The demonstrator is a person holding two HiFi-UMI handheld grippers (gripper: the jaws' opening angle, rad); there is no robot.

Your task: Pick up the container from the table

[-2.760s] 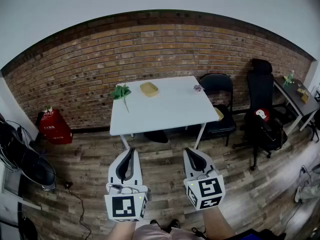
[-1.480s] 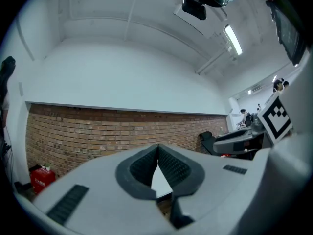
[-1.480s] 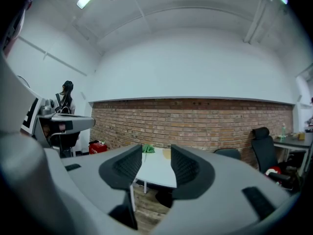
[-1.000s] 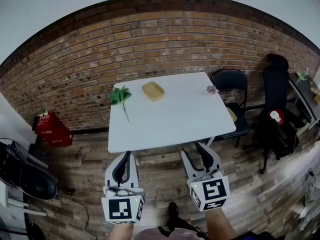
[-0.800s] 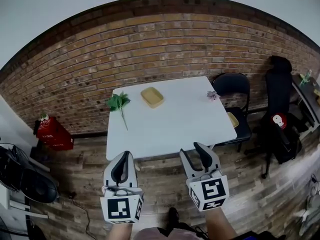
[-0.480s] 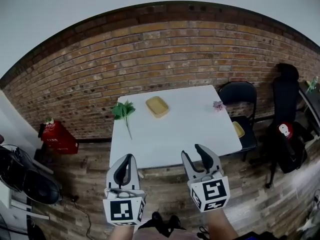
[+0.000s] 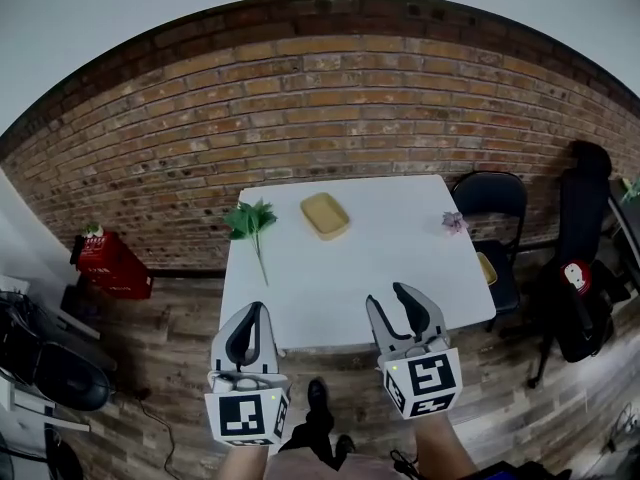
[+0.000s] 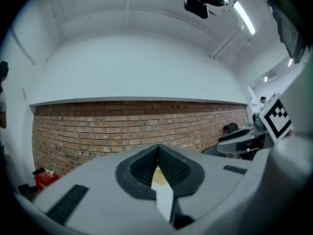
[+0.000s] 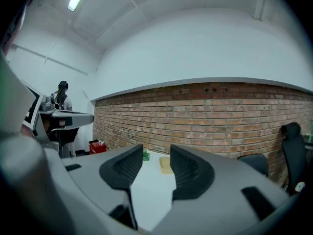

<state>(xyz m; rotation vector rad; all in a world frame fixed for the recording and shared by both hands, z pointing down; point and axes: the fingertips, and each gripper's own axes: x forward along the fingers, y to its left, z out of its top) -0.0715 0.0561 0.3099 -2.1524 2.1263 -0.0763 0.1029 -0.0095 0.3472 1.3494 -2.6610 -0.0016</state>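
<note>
My left gripper [image 7: 251, 312] has its jaws together and empty; the right gripper [image 7: 393, 296] has its jaws apart and empty. The container [image 7: 325, 215] looks like a light, stiff, shallow tray. I'd pinch one side rim.

Jaws of left gripper [image 8: 158, 147] touch, container [image 8: 158, 176] beyond.

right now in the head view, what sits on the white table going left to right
green leafy sprig → yellow container → small pink flower
</note>
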